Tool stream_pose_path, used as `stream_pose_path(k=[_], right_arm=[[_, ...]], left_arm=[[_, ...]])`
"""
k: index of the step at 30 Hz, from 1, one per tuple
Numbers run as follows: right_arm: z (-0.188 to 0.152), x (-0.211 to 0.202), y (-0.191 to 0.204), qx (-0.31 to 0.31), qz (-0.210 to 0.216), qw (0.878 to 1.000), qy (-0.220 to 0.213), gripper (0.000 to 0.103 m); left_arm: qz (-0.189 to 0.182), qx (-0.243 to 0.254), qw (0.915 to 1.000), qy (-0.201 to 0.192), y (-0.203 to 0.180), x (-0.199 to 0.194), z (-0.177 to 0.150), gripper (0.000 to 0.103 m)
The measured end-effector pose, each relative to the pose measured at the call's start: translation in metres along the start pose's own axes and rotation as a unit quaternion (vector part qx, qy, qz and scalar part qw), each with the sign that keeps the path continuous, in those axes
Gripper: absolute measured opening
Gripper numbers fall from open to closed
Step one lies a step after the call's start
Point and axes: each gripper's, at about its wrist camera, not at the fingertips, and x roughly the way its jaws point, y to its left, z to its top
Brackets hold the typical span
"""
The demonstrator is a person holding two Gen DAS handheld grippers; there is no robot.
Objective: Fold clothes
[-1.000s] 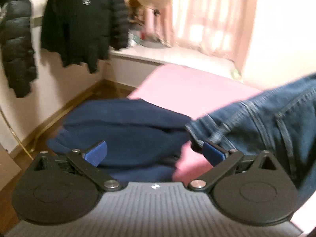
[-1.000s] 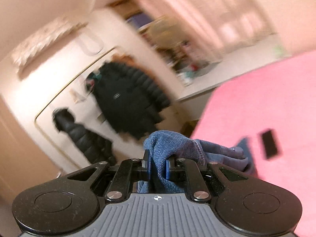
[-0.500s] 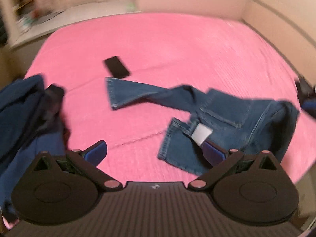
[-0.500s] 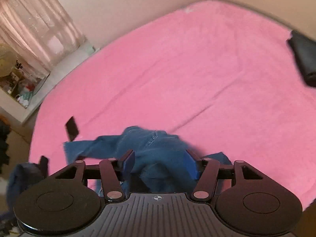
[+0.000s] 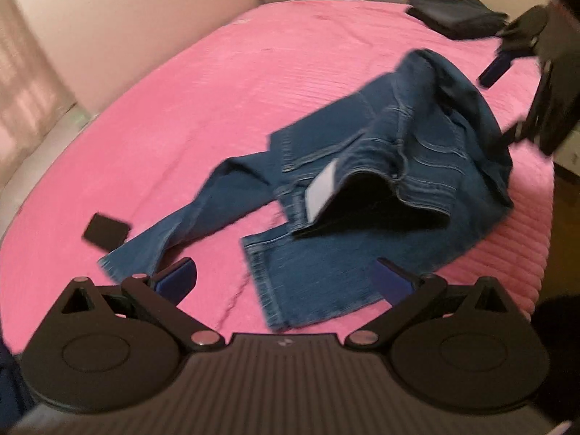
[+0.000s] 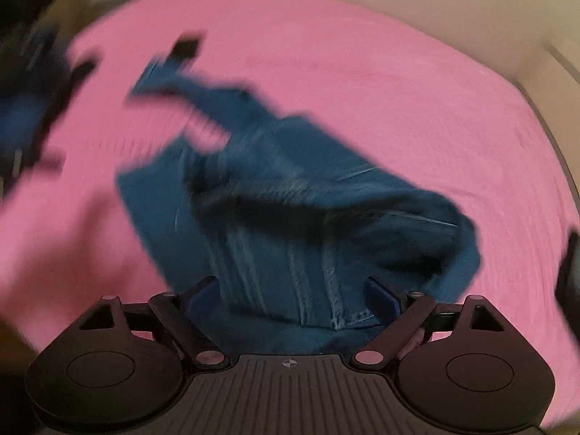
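Jeans (image 5: 380, 166) lie crumpled on the pink bed (image 5: 217, 83); both grippers' jaws gape wide, holding nothing.

Jeans (image 5: 366, 195): mid-blue denim, paler stitching, white label inside waistband. Bedspread (image 5: 203, 101): bright pink, fine ribbed texture. Phone (image 5: 106, 231), 9 o'clock: black. Folded garment (image 5: 455, 16), 1 o'clock: dark navy-black.

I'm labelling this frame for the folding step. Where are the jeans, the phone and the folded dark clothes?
jeans (image 5: 427, 152): left wrist view, on the seat panel near the waistband.
phone (image 5: 106, 233): left wrist view, middle of its dark face.
folded dark clothes (image 5: 455, 18): left wrist view, top of the stack.
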Motion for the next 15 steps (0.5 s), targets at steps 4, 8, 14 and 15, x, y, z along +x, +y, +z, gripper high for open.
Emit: stream_pose_path(k=[4,8,14,15], right_arm=[[-0.024,0.055,0.029,-0.140,-0.008,0.990,0.024,0.088],[-0.043,0.107,0.041,-0.251,-0.009,0.967,0.028,0.082],[-0.048,0.121,0.026,-0.273,0.028,0.961,-0.022,0.025],[-0.045,0.107,0.017,-0.256,0.041,0.965,-0.030,0.014]], left_arm=[[0.005,-0.005,0.9999,0.010,-0.011,0.020,0.000,0.102],[0.024,-0.043,0.9982,0.035,-0.019,0.040,-0.004,0.102],[0.062,-0.111,0.9880,0.087,-0.031,0.055,-0.005,0.102],[0.066,-0.114,0.9872,0.090,-0.032,0.055,-0.002,0.102]])
